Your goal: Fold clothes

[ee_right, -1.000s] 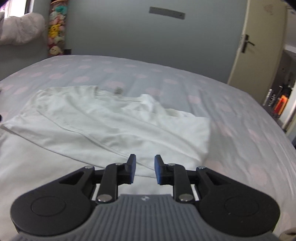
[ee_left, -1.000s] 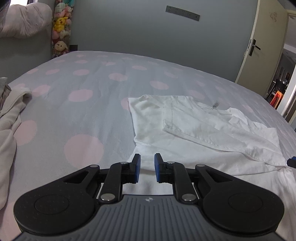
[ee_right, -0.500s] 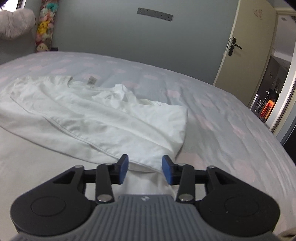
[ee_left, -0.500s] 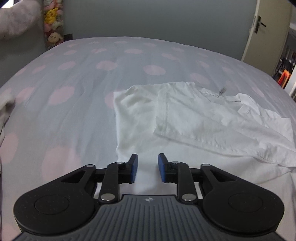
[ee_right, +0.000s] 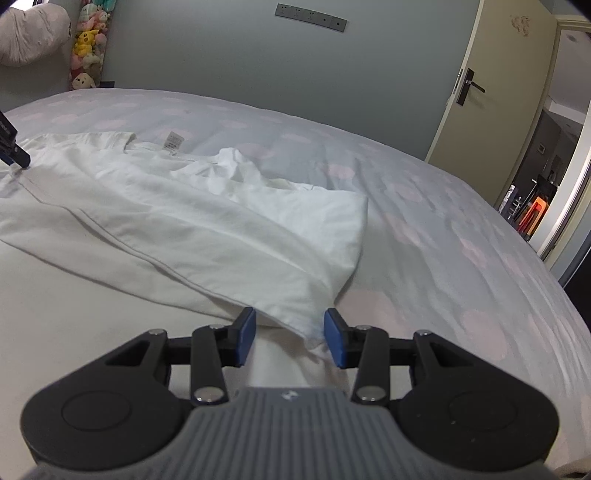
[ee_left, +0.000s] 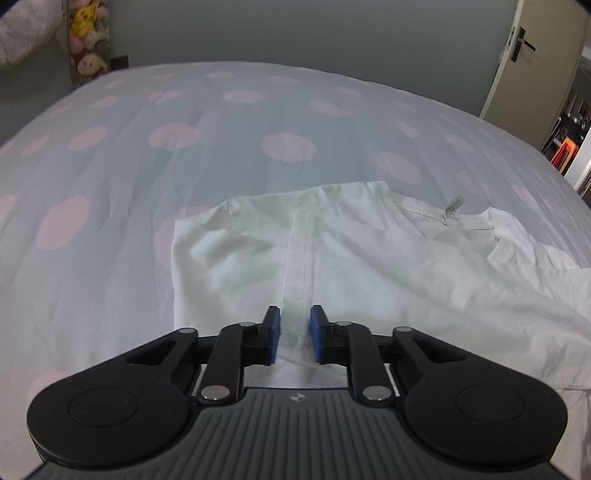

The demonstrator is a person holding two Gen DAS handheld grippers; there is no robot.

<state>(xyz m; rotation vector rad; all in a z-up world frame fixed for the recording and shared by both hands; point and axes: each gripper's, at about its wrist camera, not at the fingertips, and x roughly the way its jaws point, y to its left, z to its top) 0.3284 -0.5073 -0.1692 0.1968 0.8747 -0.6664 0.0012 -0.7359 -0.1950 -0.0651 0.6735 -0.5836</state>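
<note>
Grey walls and a cream door with a dark lever handle are seen behind a wide bed, whose pale grey sheet is printed with soft pink dots. Plush toys are stacked in the upper left corner of both views, and a strip of wall sockets is mounted high at the centre of the right wrist view. A white T-shirt of thin, creased cotton is spread across the lower centre and right of the left view, its neck label turned up. The left tongs are held open, blue pads set either side of a stitched hem. The right tongs are spread wider, a folded corner of the shirt lying between them, ungripped.
</note>
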